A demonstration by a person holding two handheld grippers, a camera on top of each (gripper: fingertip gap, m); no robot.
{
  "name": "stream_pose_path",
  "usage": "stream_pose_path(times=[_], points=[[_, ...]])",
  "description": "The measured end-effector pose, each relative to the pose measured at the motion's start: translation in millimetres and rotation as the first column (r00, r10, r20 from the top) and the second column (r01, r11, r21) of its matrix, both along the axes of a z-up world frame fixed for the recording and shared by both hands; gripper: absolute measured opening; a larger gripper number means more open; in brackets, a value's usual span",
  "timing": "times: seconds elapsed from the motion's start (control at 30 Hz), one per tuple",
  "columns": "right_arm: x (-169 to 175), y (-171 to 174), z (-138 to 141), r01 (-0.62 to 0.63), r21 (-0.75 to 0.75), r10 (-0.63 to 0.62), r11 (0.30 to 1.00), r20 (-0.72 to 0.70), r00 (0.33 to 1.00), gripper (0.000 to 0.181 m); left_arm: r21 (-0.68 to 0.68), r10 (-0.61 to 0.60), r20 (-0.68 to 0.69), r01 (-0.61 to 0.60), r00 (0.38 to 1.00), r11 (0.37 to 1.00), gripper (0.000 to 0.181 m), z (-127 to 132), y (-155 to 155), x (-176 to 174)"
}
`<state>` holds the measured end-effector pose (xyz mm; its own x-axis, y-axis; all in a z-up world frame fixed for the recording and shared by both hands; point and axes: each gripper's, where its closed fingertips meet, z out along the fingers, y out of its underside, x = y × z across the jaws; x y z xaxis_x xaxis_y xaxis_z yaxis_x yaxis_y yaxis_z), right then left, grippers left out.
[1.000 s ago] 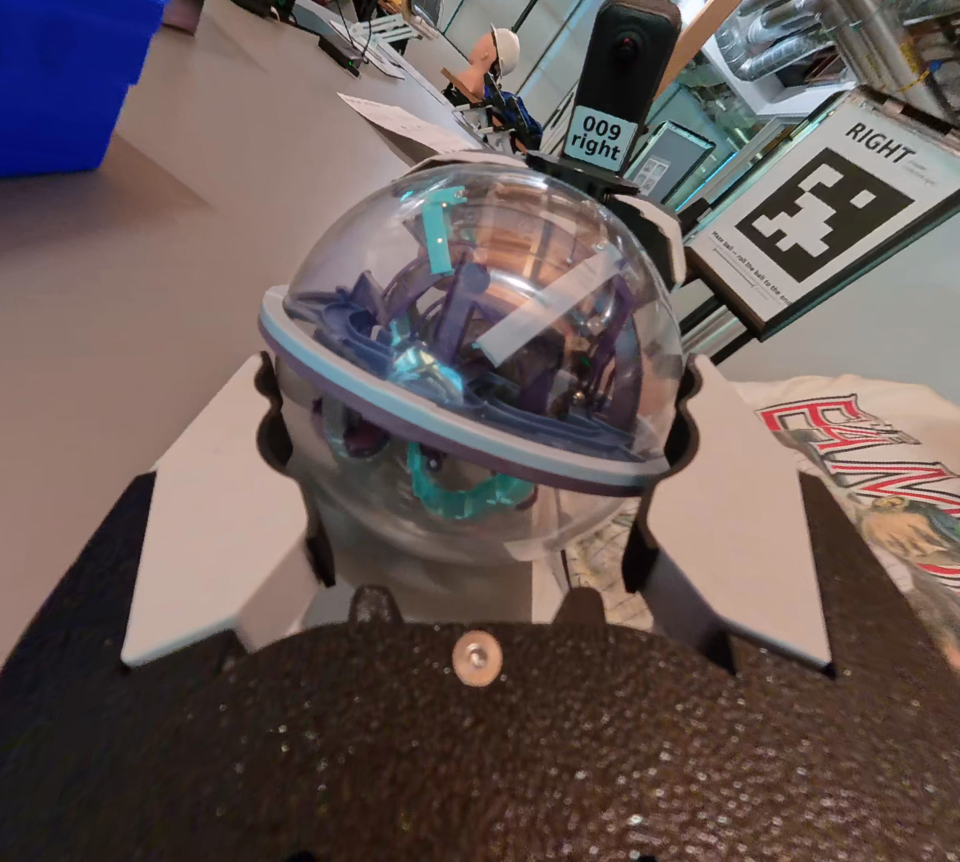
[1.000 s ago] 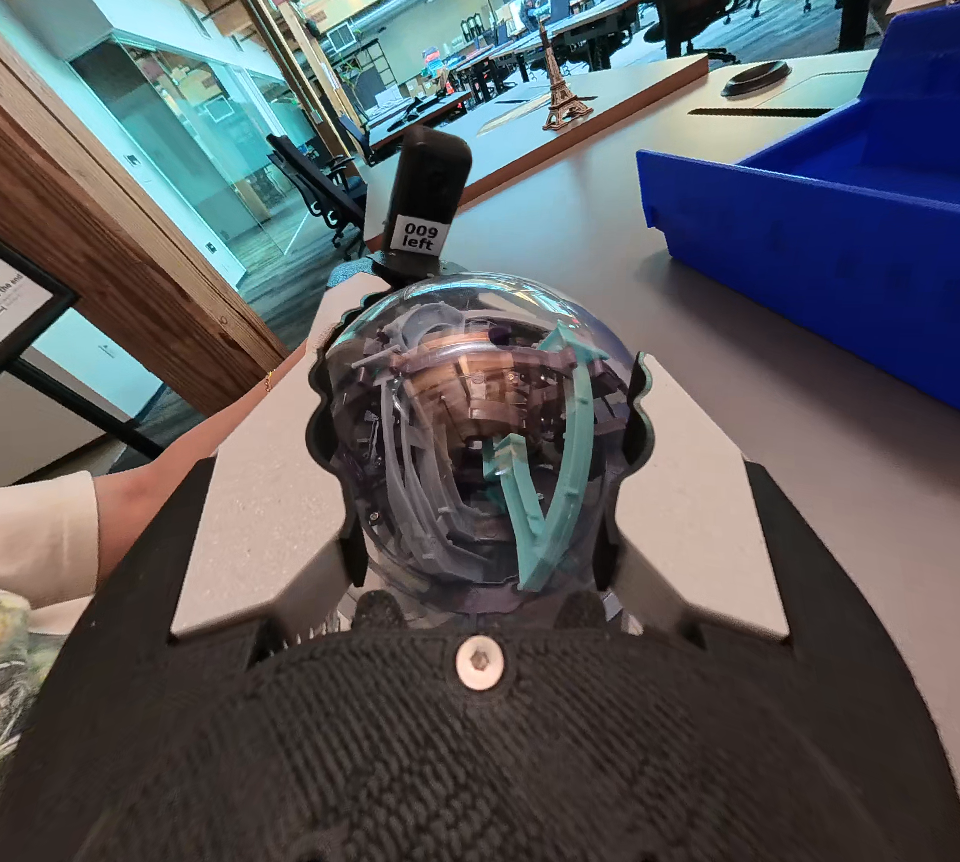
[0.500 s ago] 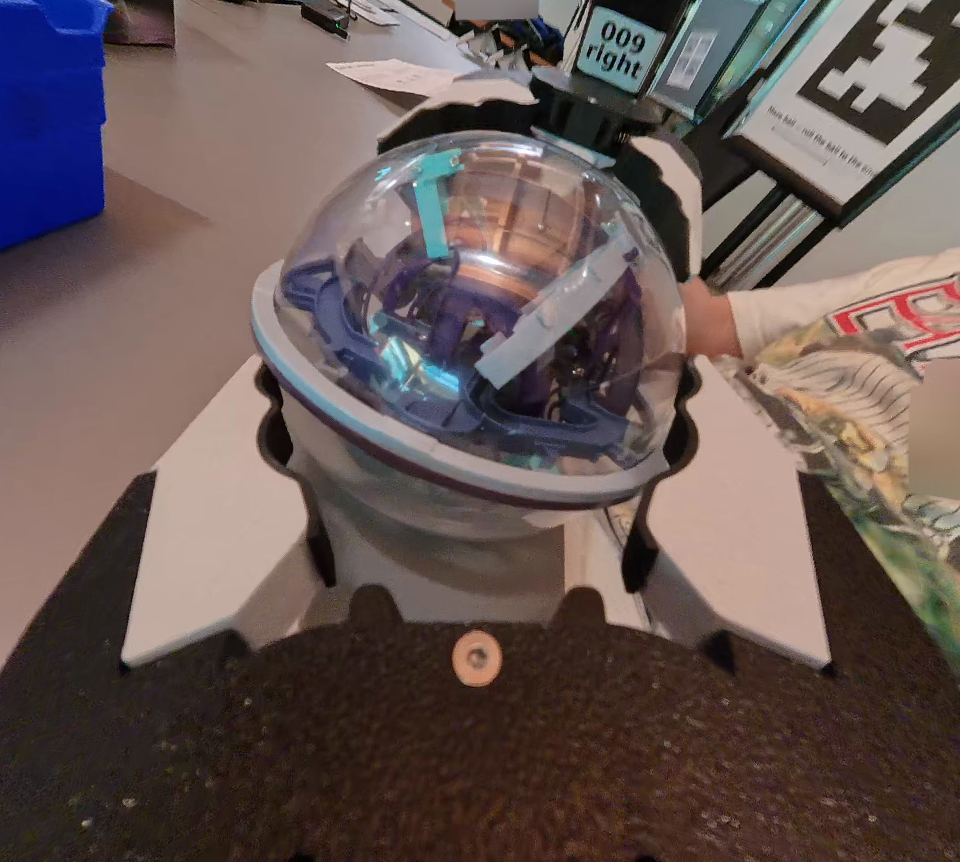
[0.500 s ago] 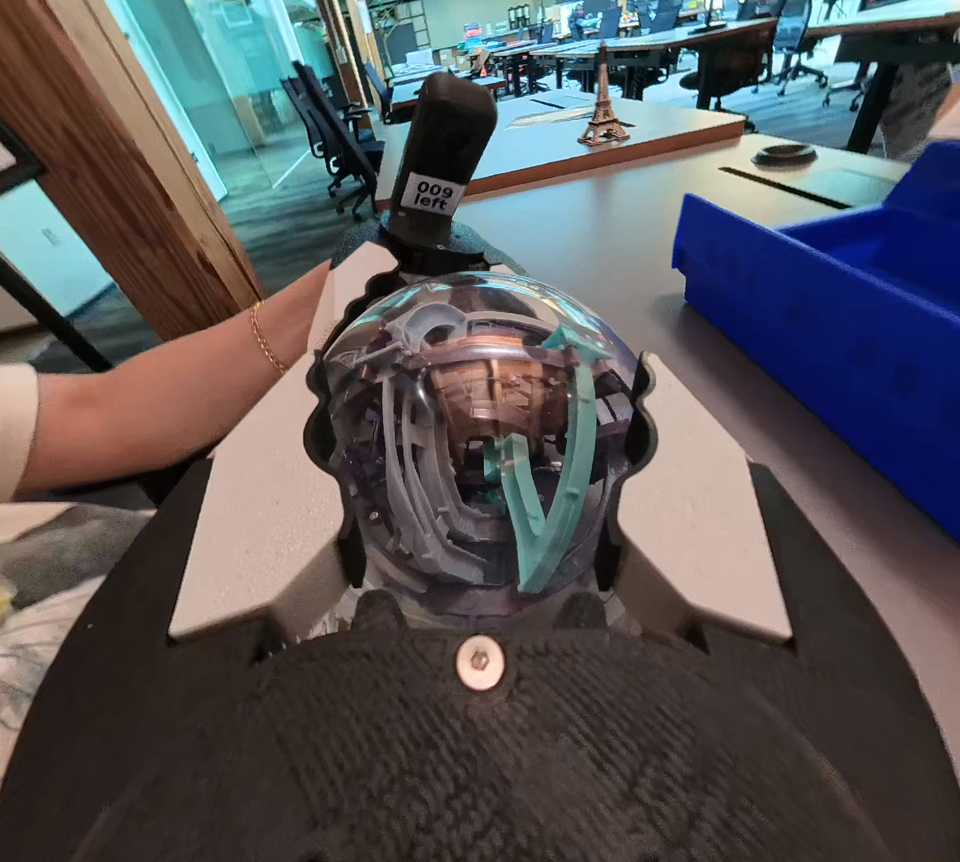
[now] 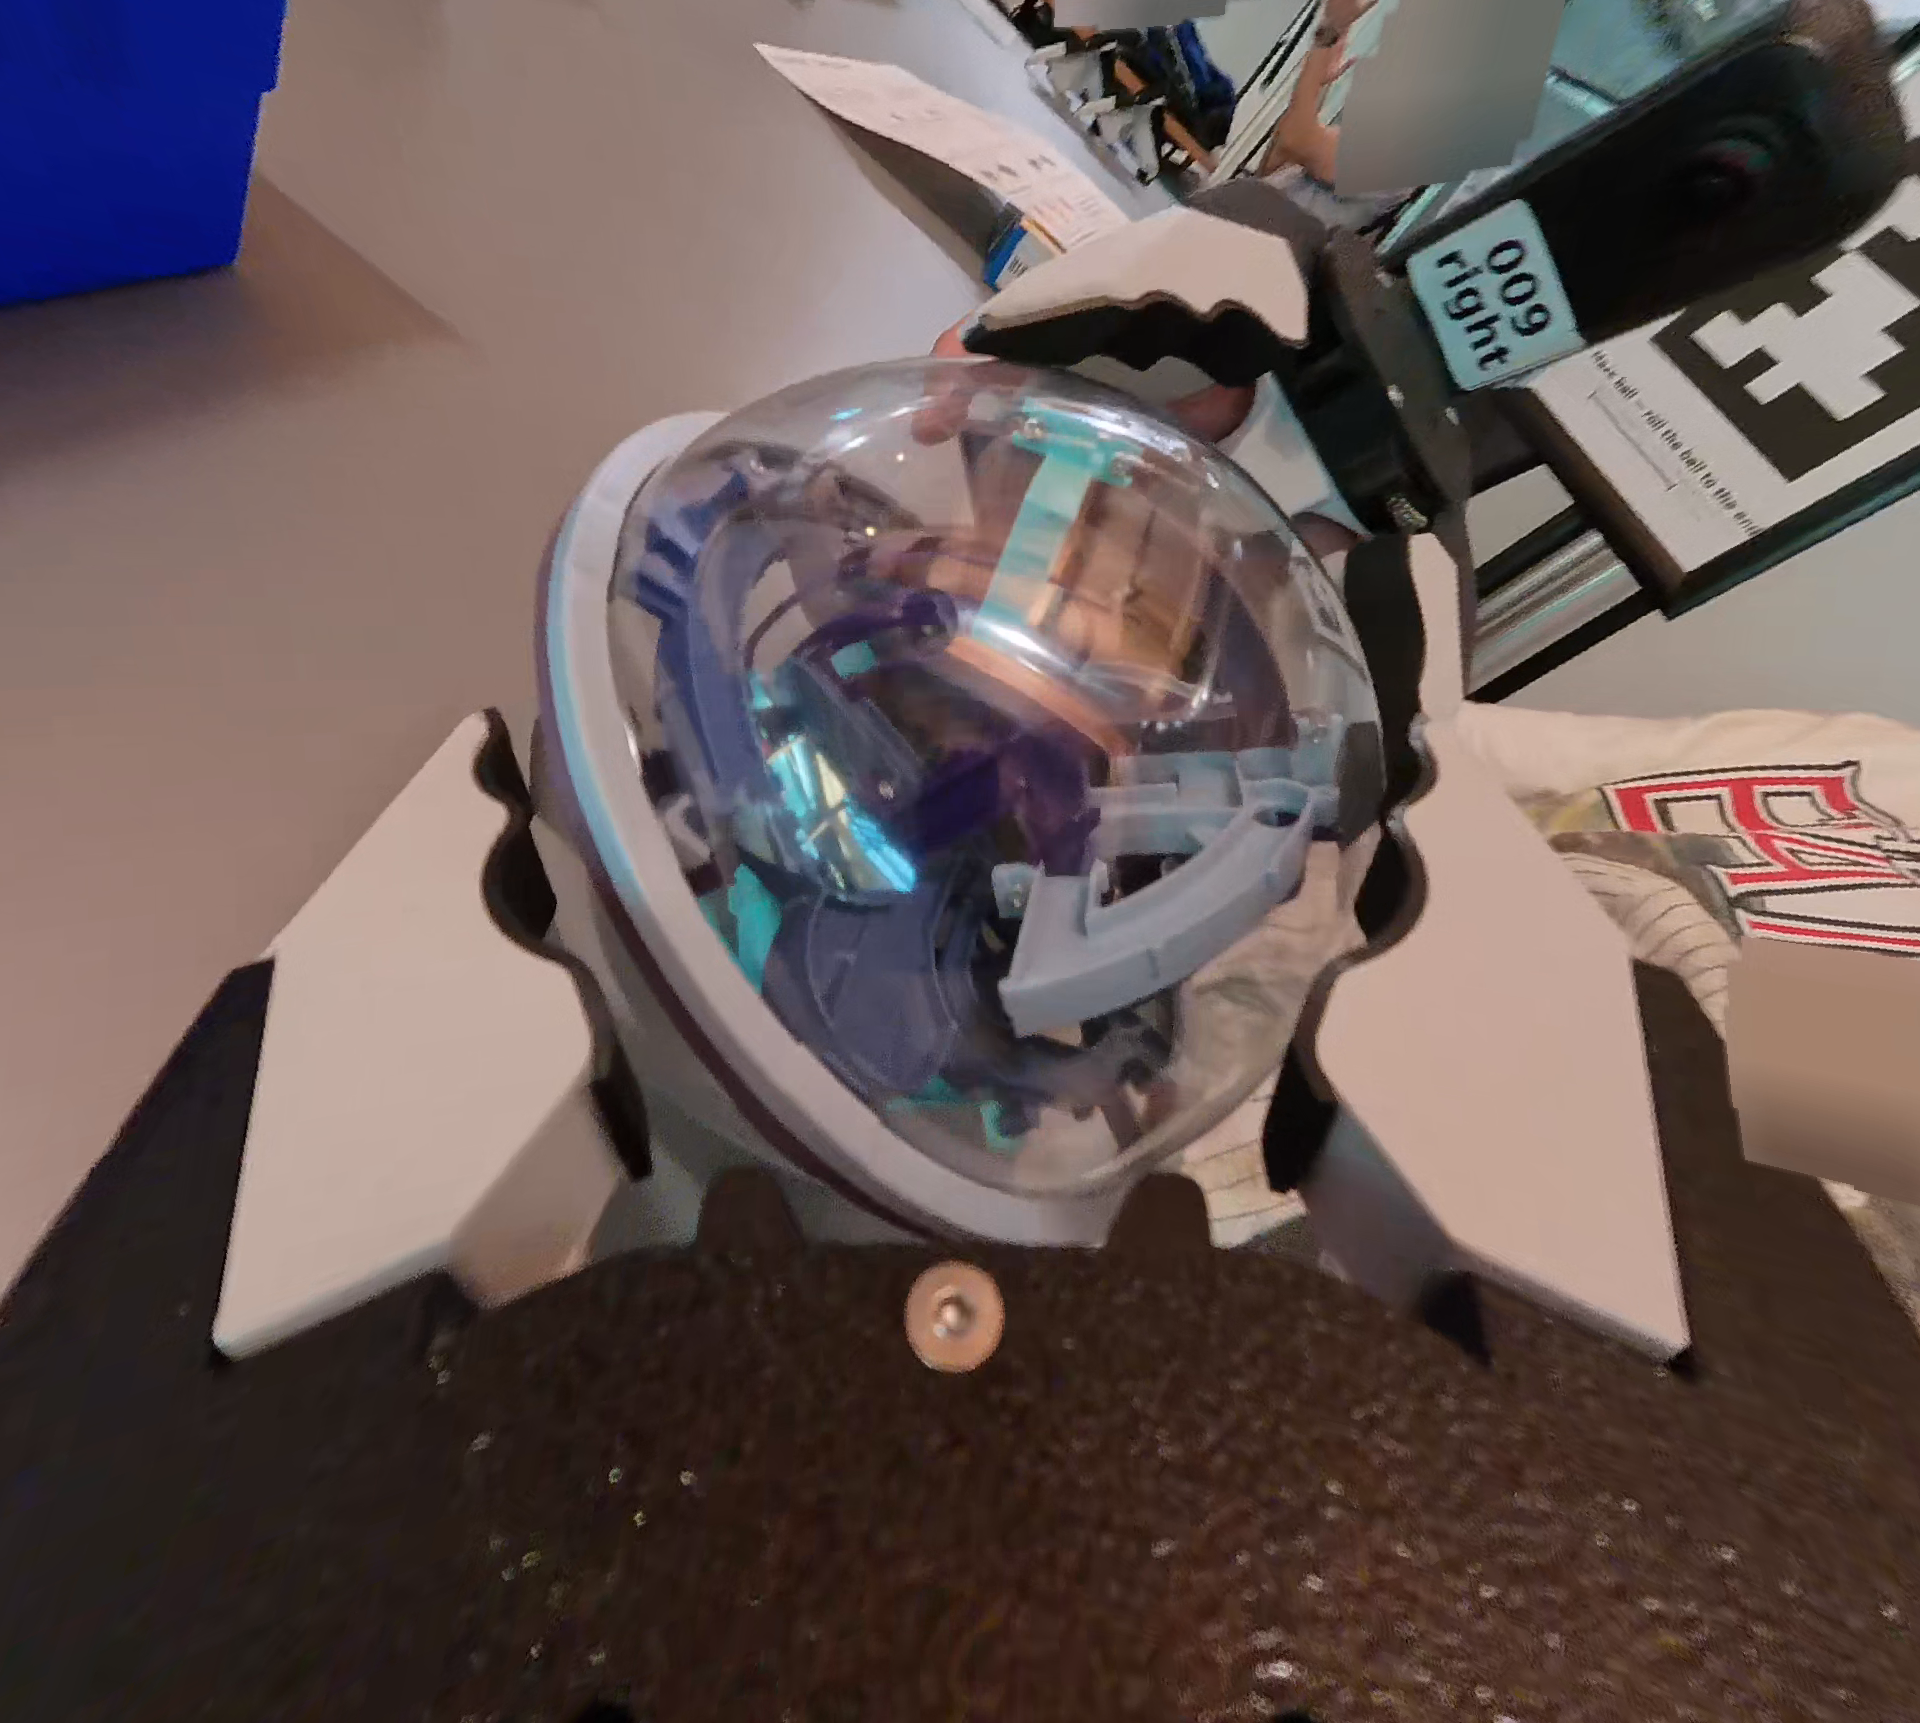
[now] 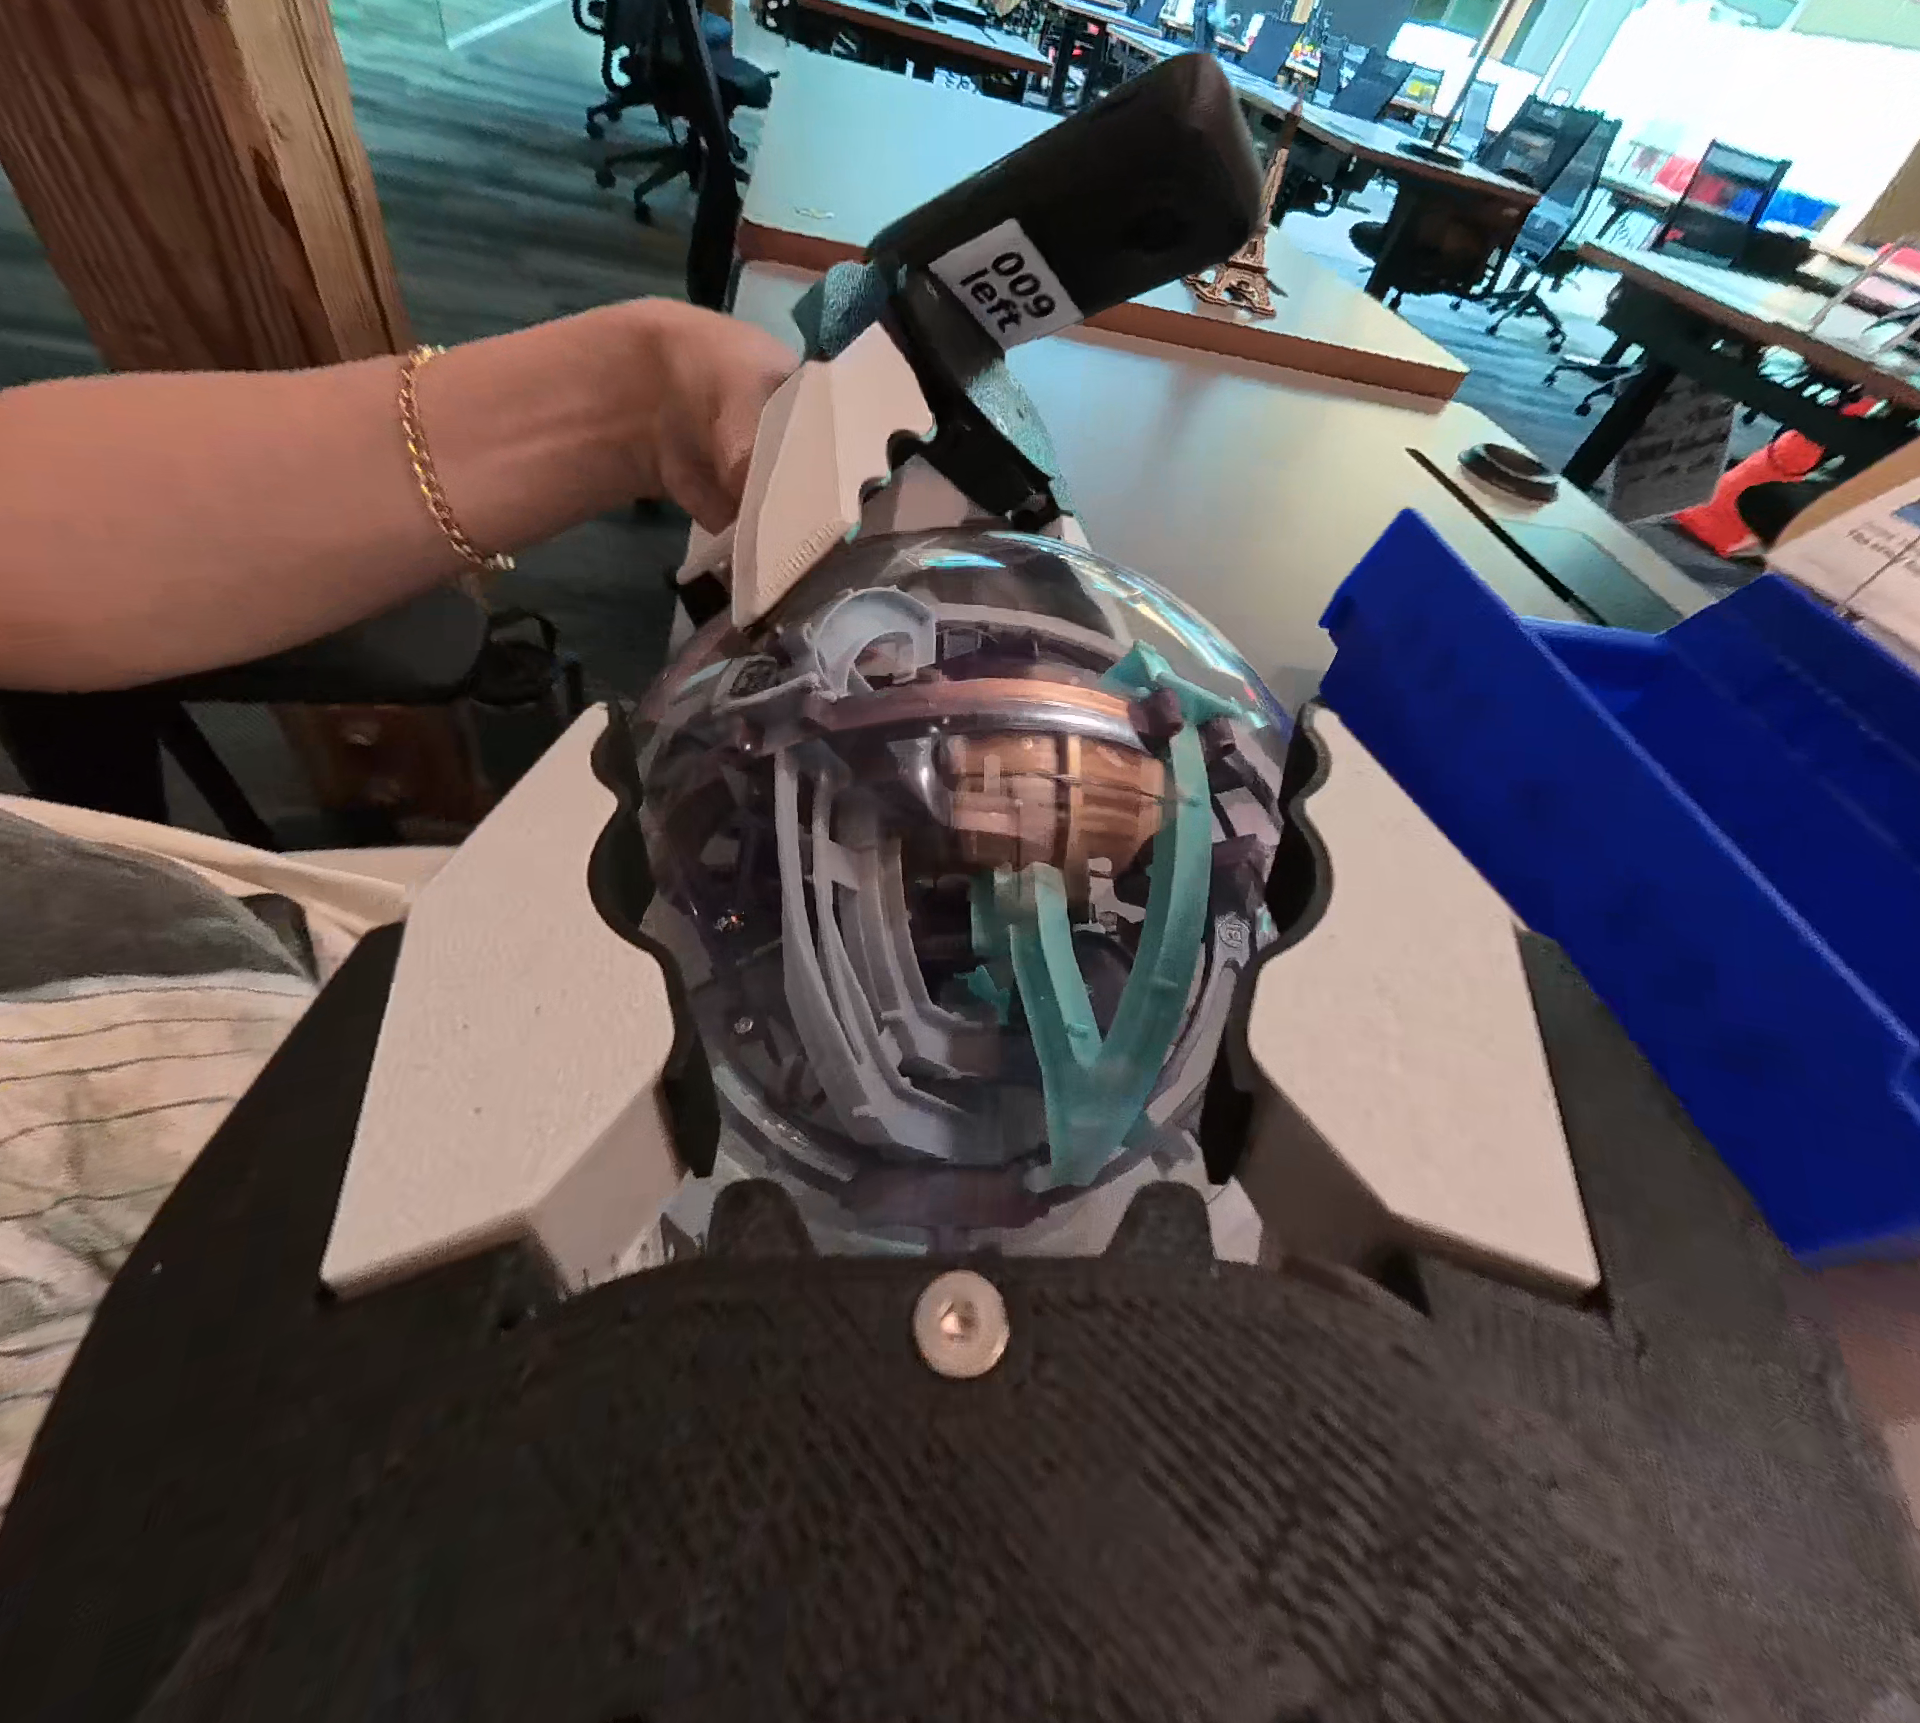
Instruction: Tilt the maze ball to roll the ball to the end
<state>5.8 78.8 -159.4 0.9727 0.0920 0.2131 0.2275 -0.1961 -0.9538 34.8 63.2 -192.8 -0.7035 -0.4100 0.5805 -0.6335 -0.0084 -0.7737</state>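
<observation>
Above the grey surface: maze ball clamped from opposite sides, seam ring tilted steeply.
Left gripper and right gripper both closed on the clear shell, notched fingers cupping its curve. Likely light, rigid, smooth and slippery; best gripped across the widest part. Small slow tilts advised. Inner ball not discernible. Blue bin nearby.

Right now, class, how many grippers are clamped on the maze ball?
2. The left gripper grips the maze ball at its sides nearest the left wrist camera; the right gripper grips it from the opposite side. No others show.
</observation>
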Motion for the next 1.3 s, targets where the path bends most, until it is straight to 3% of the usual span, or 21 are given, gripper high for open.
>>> stream_pose_path(times=[0.23, 0.4, 0.53, 0.6, 0.73, 0.87, 1.07, 1.17, 1.3], points=[[-8.8, 0.0, -11.5, -0.029, -0.072, 0.047, 0.997, 0.257, 0.965, 0.132, 0.165, -0.005, 0.084, -0.009, 0.996, 0.986, 0.153, -7.2, 1.0, -3.2], [-11.9, -22.8, 10.1, -0.111, -0.003, 0.111, 0.994, 0.026, 0.993, 0.124, 0.213, -0.008, 0.106, -0.015, 0.994, 0.977, 0.151, -11.3, -3.1, -1.2], [32.6, -36.8, 5.4, 0.049, -0.019, -0.05, 0.999, -0.071, 0.996, 0.127, 0.253, 0.044, 0.1, -0.068, 0.994, 0.965, 0.146, -21.4, 2.3, 9.9], [45.7, -35.9, -3.0, 0.082, -0.028, -0.086, 0.996, -0.199, 0.976, 0.129, 0.266, 0.065, 0.099, -0.089, 0.993, 0.96, 0.146, -25.8, 3.2, 15.0], [70.3, -30.2, -26.5, 0.189, -0.097, -0.209, 0.977, -0.261, 0.943, 0.144, 0.205, 0.095, 0.07, -0.108, 0.993, 0.973, 0.143, -24.4, -2.4, 21.4], [56.3, -34.5, -20.9, 0.103, -0.079, -0.122, 0.992, -0.303, 0.945, 0.135, 0.102, 0.1, 0.003, -0.1, 0.995, 0.99, 0.156, -19.1, -10.7, 22.0], [38.8, -29.6, -17.2, 0.046, -0.084, -0.07, 0.995, -0.305, 0.95, 0.134, -0.128, 0.134, -0.109, -0.148, 0.985, 0.981, 0.155, 3.1, -9.7, 28.0], [32.3, -22.5, -17.1, 0.04, -0.084, -0.063, 0.996, -0.292, 0.954, 0.135, -0.128, 0.172, -0.17, -0.195, 0.97, 0.972, 0.156, 1.9, -8.8, 30.8], [22.4, -18.1, -19.9, 0.028, -0.11, -0.049, 0.993, -0.189, 0.981, 0.141, -0.034, 0.152, -0.158, -0.16, 0.976, 0.987, 0.156, -0.6, -8.9, 19.6]])
